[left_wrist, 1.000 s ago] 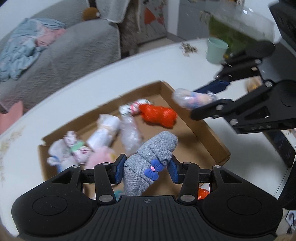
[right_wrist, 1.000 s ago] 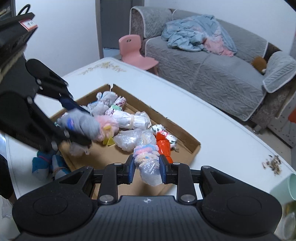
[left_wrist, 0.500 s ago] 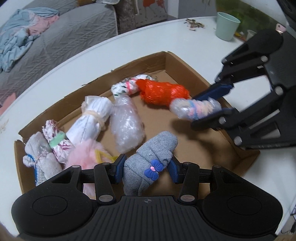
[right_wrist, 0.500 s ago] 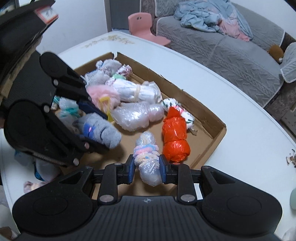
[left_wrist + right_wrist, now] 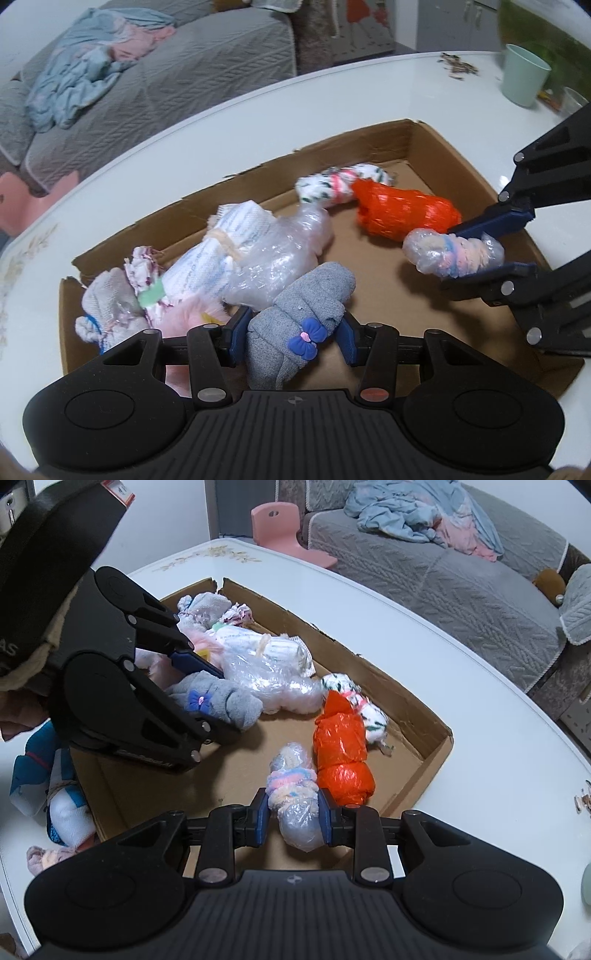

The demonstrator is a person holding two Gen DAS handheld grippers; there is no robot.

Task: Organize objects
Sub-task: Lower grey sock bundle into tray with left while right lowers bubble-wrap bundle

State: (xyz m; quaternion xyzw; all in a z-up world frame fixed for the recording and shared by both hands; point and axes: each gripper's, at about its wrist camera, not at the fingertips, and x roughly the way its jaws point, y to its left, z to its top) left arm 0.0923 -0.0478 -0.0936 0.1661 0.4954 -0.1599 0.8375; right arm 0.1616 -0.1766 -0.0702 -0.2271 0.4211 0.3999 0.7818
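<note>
Both our grippers have sunk low into the cardboard box (image 5: 439, 751), the left gripper (image 5: 291, 341) clamping the grey sock roll (image 5: 306, 314) and the right gripper (image 5: 293, 818) the plastic-wrapped pastel roll (image 5: 295, 797) beside the orange bundle (image 5: 341, 753), so release looks near.

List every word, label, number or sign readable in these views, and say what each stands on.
"AS": white letters at the picture's edge on the black body of the left gripper, right wrist view; the rest is cut off.
Red and white sticker on a black device at the top left of that view: print too small to read.
Nothing else legible.
</note>
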